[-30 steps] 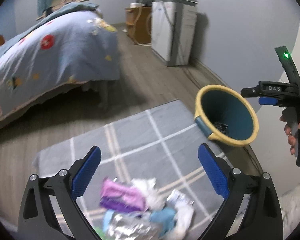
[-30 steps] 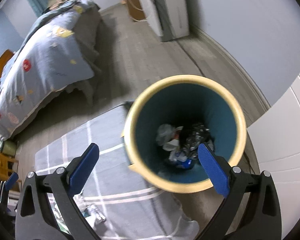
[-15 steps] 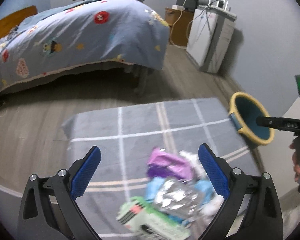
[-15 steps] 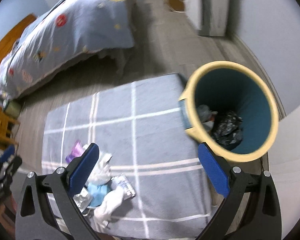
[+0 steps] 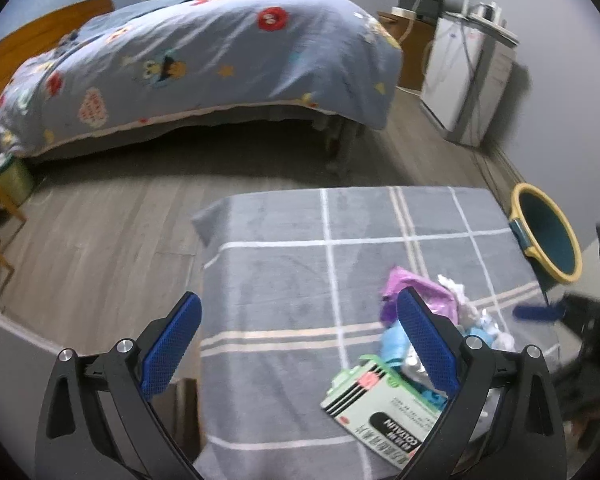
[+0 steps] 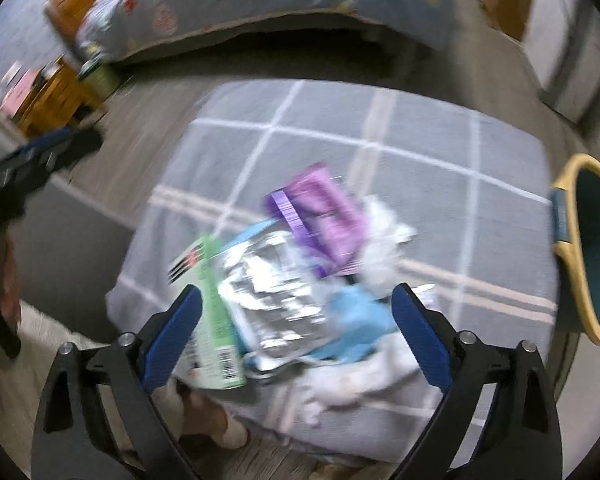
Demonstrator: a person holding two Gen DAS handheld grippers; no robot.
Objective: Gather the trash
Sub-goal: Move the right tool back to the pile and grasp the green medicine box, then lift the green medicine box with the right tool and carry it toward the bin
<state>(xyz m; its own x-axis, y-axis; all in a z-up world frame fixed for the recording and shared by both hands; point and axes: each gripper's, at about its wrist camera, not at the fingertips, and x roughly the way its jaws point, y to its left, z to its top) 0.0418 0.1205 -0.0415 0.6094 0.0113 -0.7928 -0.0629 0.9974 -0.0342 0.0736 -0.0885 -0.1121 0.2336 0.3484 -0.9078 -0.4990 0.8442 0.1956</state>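
Observation:
A pile of trash lies on the grey checked rug (image 5: 292, 272): a green and white carton (image 5: 380, 408), a purple wrapper (image 5: 420, 292), a silver foil bag (image 6: 276, 292), blue plastic (image 6: 352, 320) and white tissue (image 6: 380, 236). My left gripper (image 5: 300, 344) is open and empty above the rug, left of the pile. My right gripper (image 6: 296, 320) is open and empty, just above the pile, with the foil bag and blue plastic between its fingers. The teal bin with a yellow rim (image 5: 548, 236) stands at the rug's right edge; it also shows in the right wrist view (image 6: 592, 252).
A bed with a blue patterned quilt (image 5: 204, 60) stands behind the rug. A white appliance (image 5: 468, 76) and a wooden cabinet (image 5: 412, 52) stand by the far wall. Wooden furniture (image 6: 52, 96) is at the left. The floor is grey wood.
My right gripper has swung left from the bin to over the trash pile. My left gripper has turned left, so the pile now sits at its right.

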